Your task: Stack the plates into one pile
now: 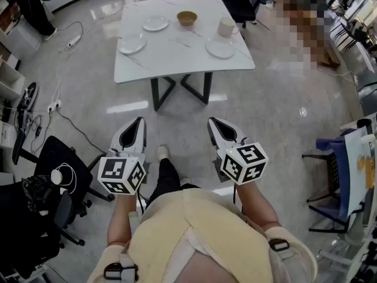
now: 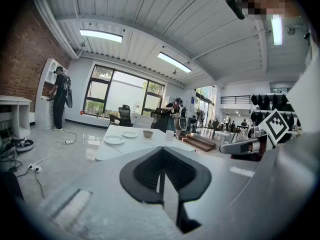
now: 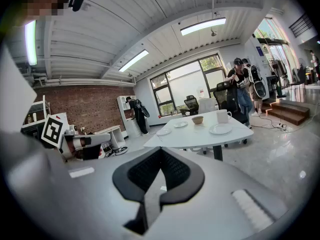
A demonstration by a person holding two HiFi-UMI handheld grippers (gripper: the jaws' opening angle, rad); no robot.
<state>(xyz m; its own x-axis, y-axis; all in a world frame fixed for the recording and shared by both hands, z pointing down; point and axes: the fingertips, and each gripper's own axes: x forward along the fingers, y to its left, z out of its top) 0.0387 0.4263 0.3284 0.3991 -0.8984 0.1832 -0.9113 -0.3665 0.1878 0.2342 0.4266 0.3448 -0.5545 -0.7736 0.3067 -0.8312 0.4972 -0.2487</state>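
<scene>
Three white plates lie apart on the white table (image 1: pixel 177 61): one far left (image 1: pixel 155 23), one near left (image 1: pixel 132 43), one on the right (image 1: pixel 220 48). A brown bowl (image 1: pixel 187 18) and a white mug (image 1: pixel 227 27) stand among them. My left gripper (image 1: pixel 139 121) and right gripper (image 1: pixel 212 121) are held over the floor, well short of the table, and both point at it. Each is shut with nothing between its jaws. The left gripper view shows its gripper (image 2: pixel 161 151) with the plates (image 2: pixel 114 140) far ahead. The right gripper view shows its gripper (image 3: pixel 161 151) and the nearest plate (image 3: pixel 220 129).
Glossy floor lies between me and the table. A black office chair (image 1: pixel 53 175) and cables (image 1: pixel 59 108) are at the left, a blue chair (image 1: pixel 336 175) at the right. People (image 3: pixel 245 91) stand beyond the table near the windows.
</scene>
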